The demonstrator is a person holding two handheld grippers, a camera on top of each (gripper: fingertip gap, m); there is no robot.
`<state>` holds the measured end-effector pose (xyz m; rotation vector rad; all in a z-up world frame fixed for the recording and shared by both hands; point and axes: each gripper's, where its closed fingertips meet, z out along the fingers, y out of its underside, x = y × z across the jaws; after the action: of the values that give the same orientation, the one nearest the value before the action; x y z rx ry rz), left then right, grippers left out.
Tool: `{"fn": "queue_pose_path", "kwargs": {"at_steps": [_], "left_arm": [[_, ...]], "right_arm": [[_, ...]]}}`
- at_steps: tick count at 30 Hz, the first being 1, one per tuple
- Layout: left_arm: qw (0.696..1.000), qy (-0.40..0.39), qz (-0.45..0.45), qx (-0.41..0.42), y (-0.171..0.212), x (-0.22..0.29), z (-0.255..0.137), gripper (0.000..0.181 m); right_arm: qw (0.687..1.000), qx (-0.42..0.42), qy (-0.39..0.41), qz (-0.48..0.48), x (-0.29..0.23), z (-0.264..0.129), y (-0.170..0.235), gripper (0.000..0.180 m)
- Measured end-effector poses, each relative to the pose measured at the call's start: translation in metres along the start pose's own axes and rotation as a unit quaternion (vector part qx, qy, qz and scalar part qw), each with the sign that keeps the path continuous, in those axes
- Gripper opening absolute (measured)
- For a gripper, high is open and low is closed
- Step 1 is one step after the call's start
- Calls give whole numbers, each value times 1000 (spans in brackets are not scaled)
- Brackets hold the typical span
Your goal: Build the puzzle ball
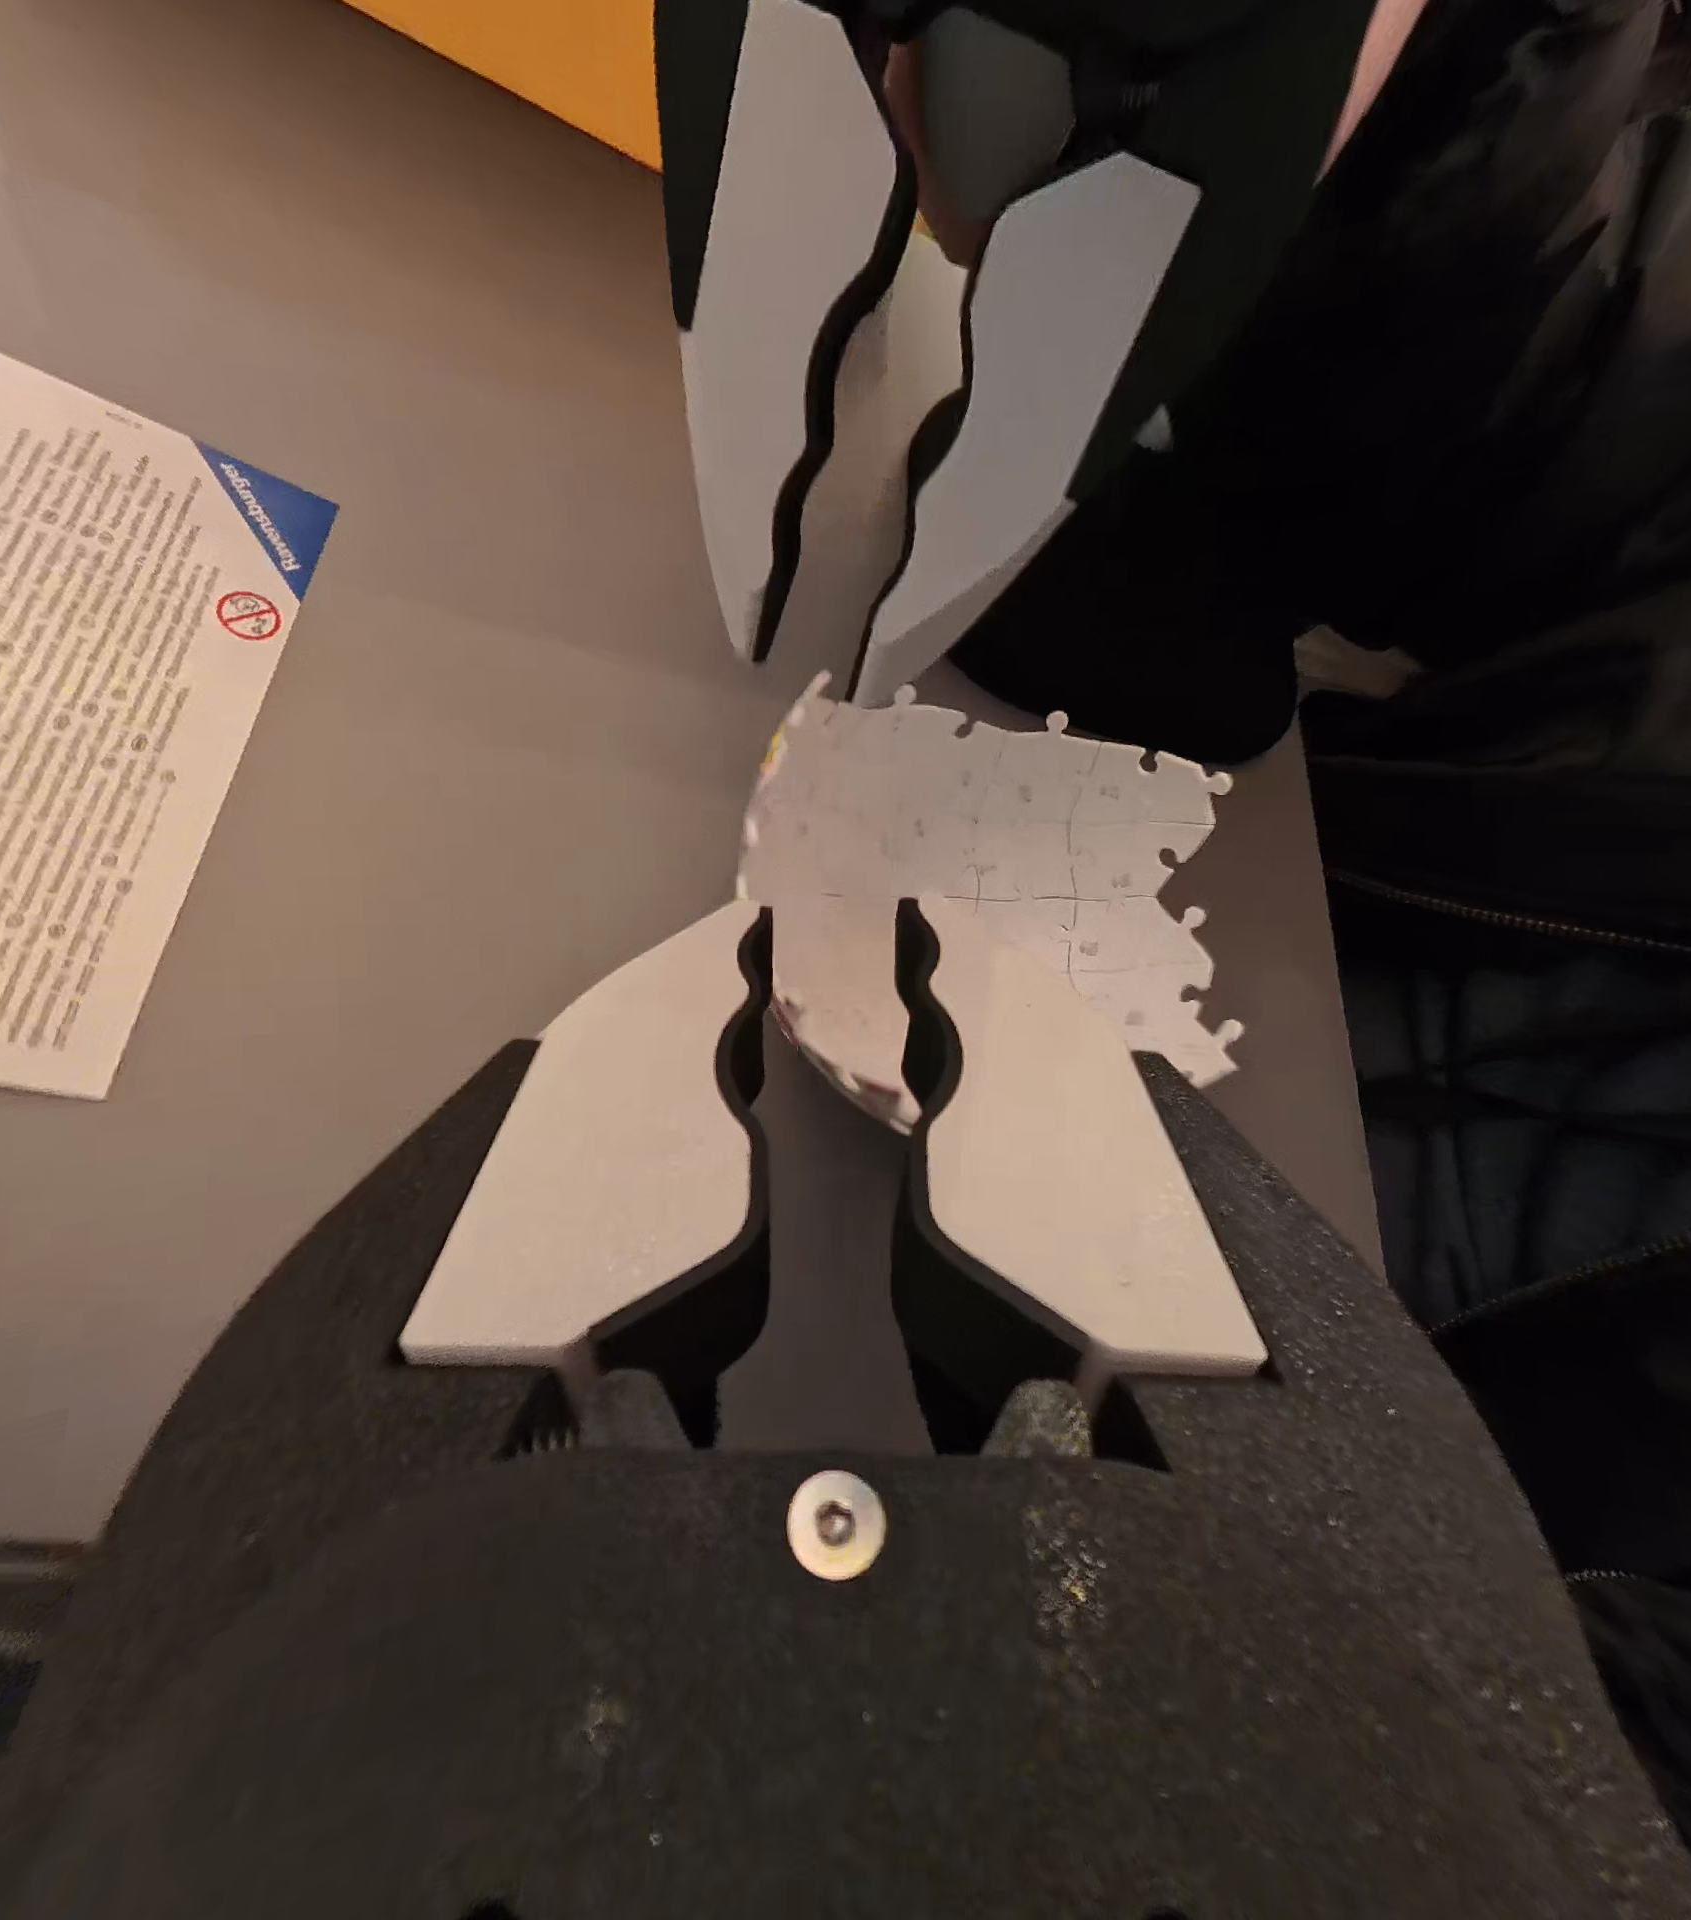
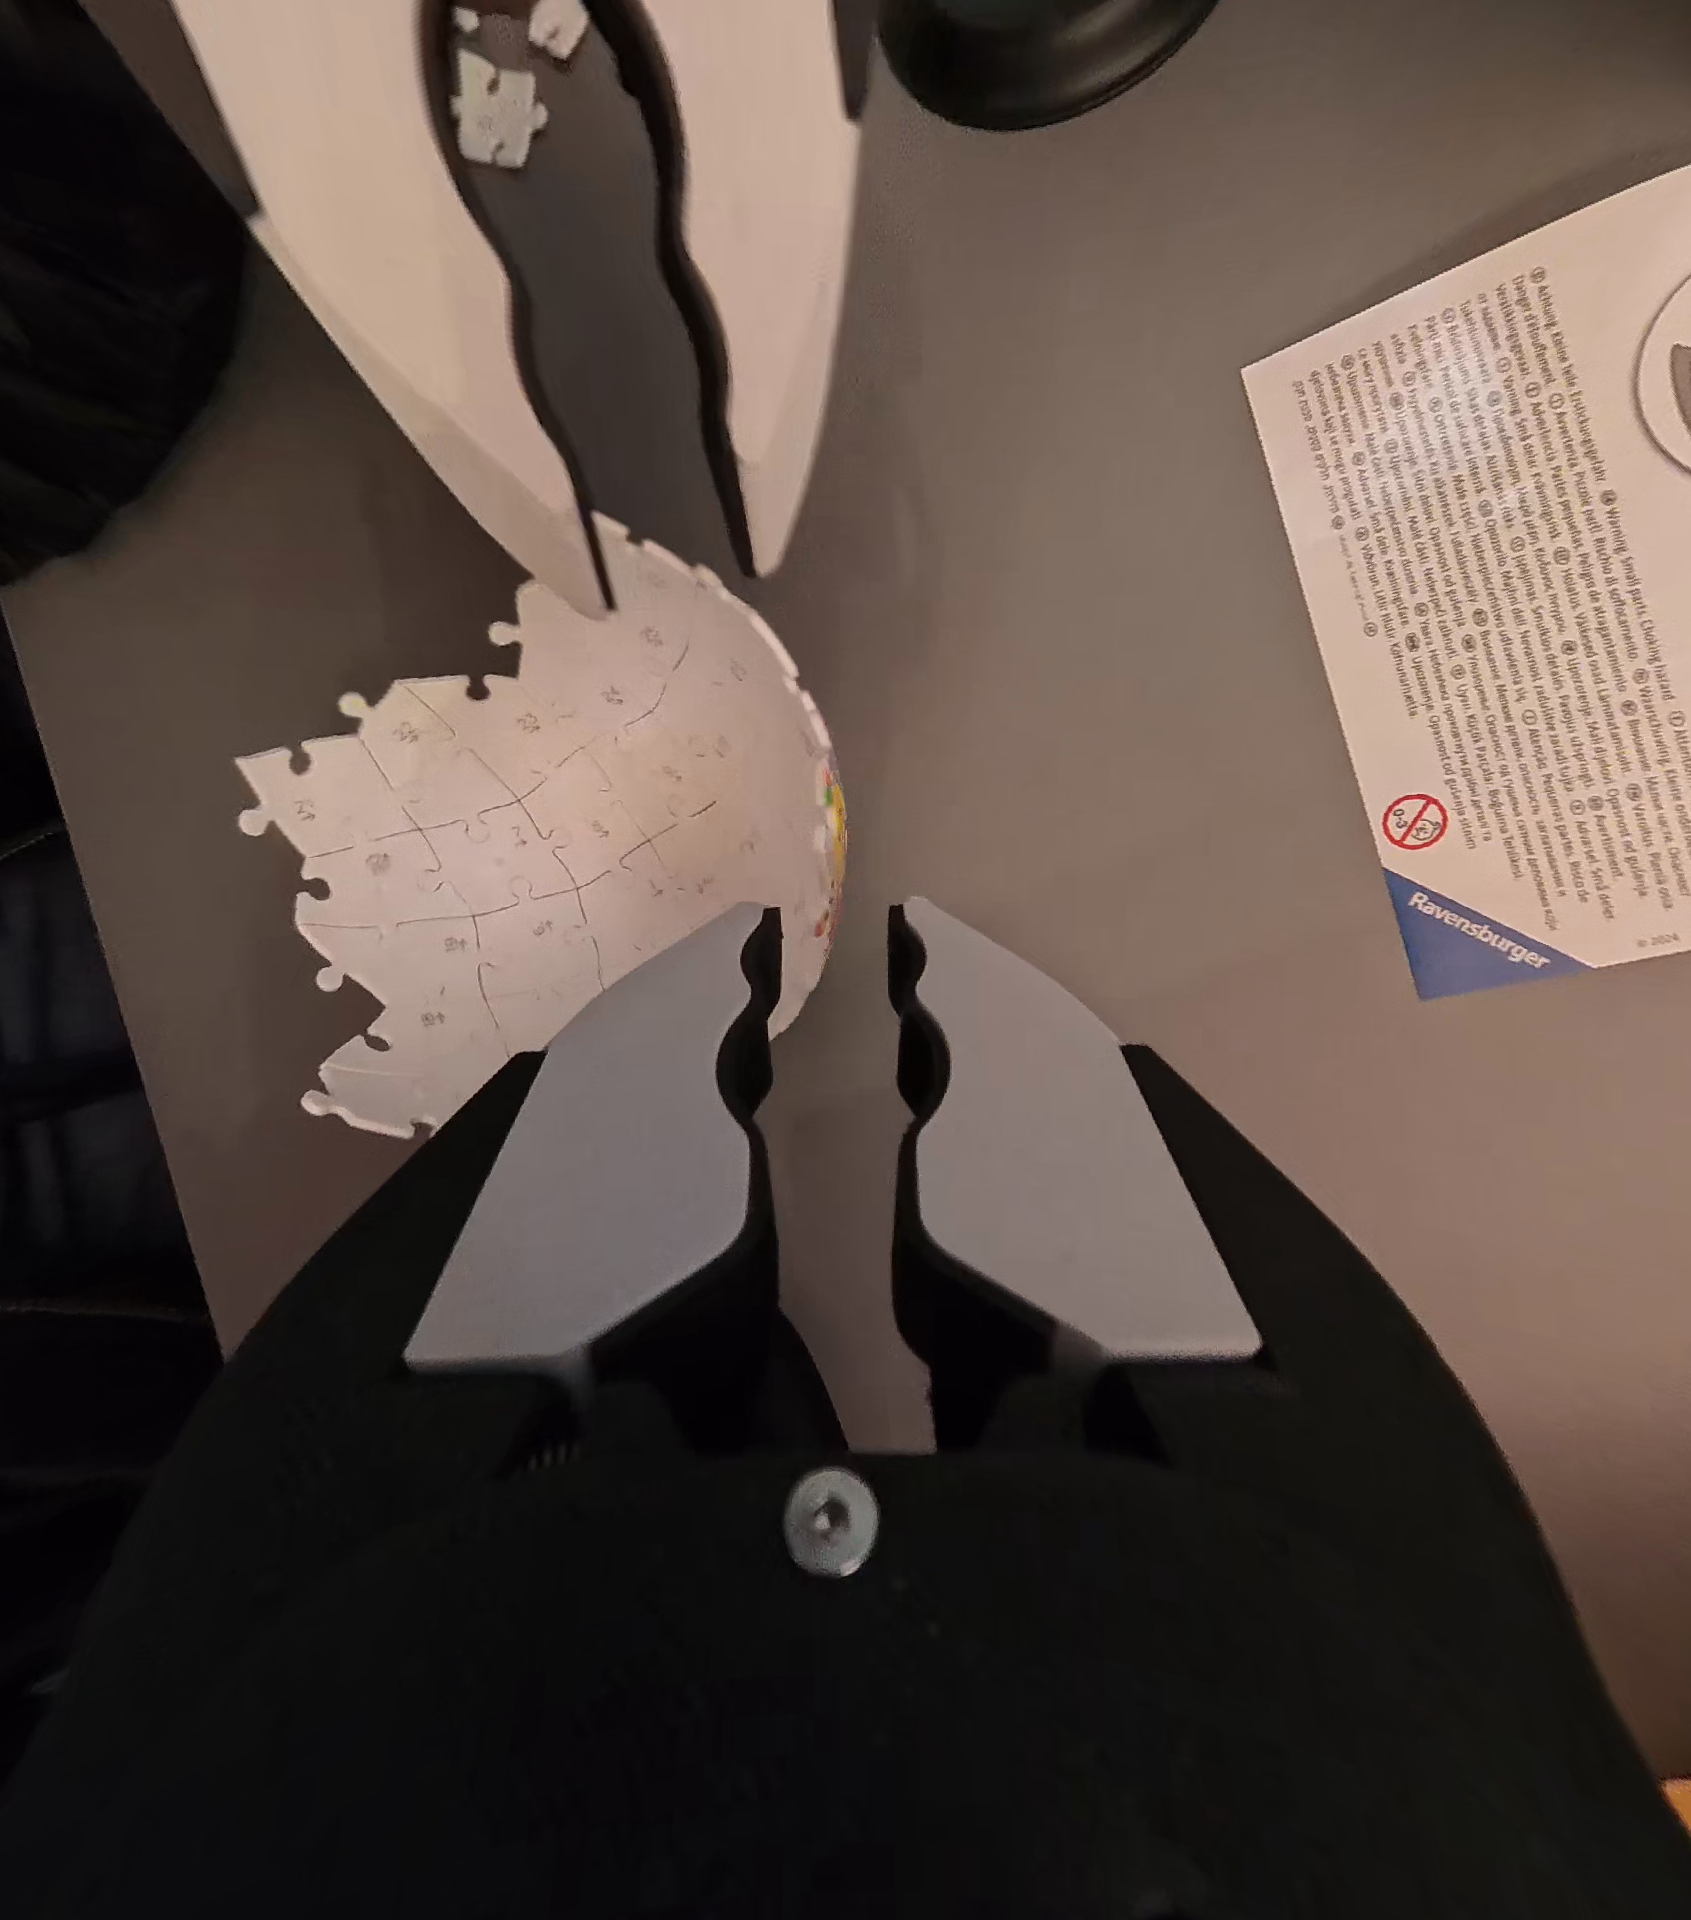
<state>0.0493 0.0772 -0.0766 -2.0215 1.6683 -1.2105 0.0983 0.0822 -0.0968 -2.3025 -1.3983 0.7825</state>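
The half-built puzzle ball shell (image 2: 550,821), white inside up with a ragged open rim, sits between both tools above the grey table (image 2: 1028,675): roughly half the ball remains. The left gripper (image 1: 833,925) is narrowly parted around the shell's edge; whether it pinches it I cannot tell. The right gripper (image 2: 830,920), also narrowly parted, has only its left finger against the shell, with loose pieces (image 2: 498,114) beyond and the instruction leaflet (image 2: 1547,582) to the right, clear of the work.

Dim, soft indoor light, fisheye-bent edges, slight motion blur, no glare.
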Motion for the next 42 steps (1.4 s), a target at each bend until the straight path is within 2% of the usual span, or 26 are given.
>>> {"fn": "queue_pose_path", "kwargs": {"at_steps": [7,10,13,15,16,19,21,25,29,33,42], "left_arm": [[995,-65,-26,74,3,34,-49,22],[985,-135,-78,70,29,53,-70,25],[968,-191,-127,103,66,85,-81,26],[949,-246,-155,125,96,103,-83,36],[936,-279,-166,135,111,107,-84,49],[900,-354,-197,162,142,111,-82,78],[886,-384,-208,158,156,109,-73,92],[856,-448,-235,109,188,95,-51,119],[843,-458,-270,81,204,82,-34,125],[825,-483,-283,81,209,70,-35,128],[801,-524,-271,97,202,54,-32,137]], "right_arm": [[1000,18,24,5,-3,-11,-4,19],[995,81,63,16,-32,-37,-7,19],[980,144,129,48,-86,-52,6,31],[970,155,168,79,-126,-39,25,46],[967,152,183,92,-142,-26,34,56],[954,153,225,129,-163,18,48,65],[942,168,242,161,-159,36,50,70],[913,201,302,187,-142,43,53,79],[904,172,338,199,-126,54,54,95],[909,139,323,223,-113,78,60,104],[894,151,357,225,-98,77,56,106]]}}
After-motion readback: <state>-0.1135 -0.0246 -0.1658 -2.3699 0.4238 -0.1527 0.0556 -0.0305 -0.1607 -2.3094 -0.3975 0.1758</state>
